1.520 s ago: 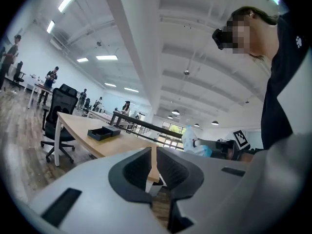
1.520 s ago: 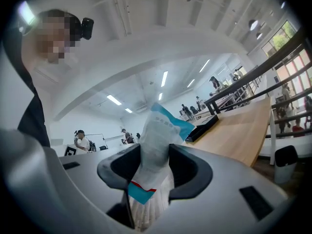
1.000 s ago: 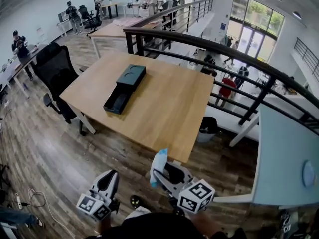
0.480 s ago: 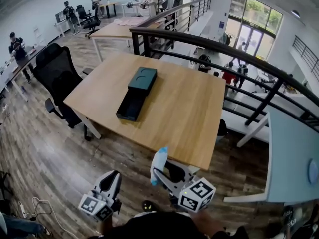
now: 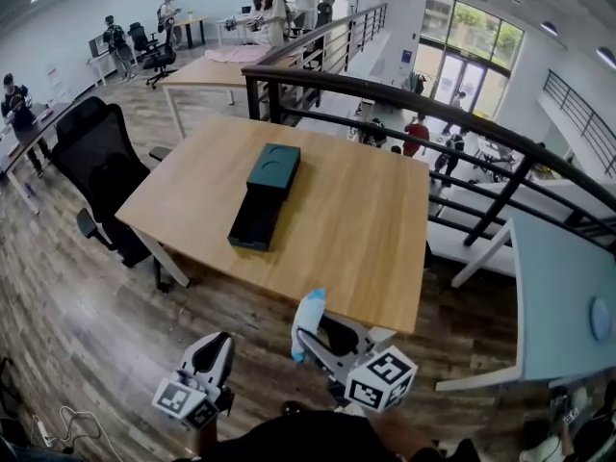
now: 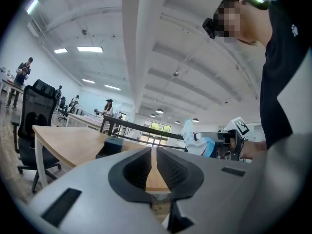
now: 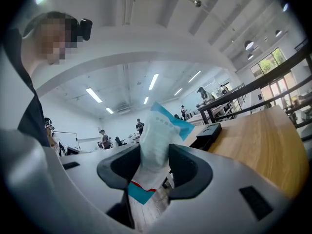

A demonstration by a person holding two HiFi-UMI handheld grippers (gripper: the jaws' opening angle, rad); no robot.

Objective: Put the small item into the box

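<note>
Our right gripper [image 7: 155,165] pinches a white-and-blue sachet [image 7: 157,135] in its jaws, with the sachet's top poking past them. Our left gripper [image 6: 152,165] has its jaws pressed together on nothing. Ahead, well apart from both grippers, a dark box [image 5: 262,195] lies on the counter [image 5: 356,229] with its tray slid out. We cannot tell what is in it. A black office chair [image 5: 96,162] stands at the counter's left.

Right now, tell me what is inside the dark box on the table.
The uncovered near part of the box shows only a dark, bare bottom. The lid lies over the far part, so nothing under it can be seen.
</note>
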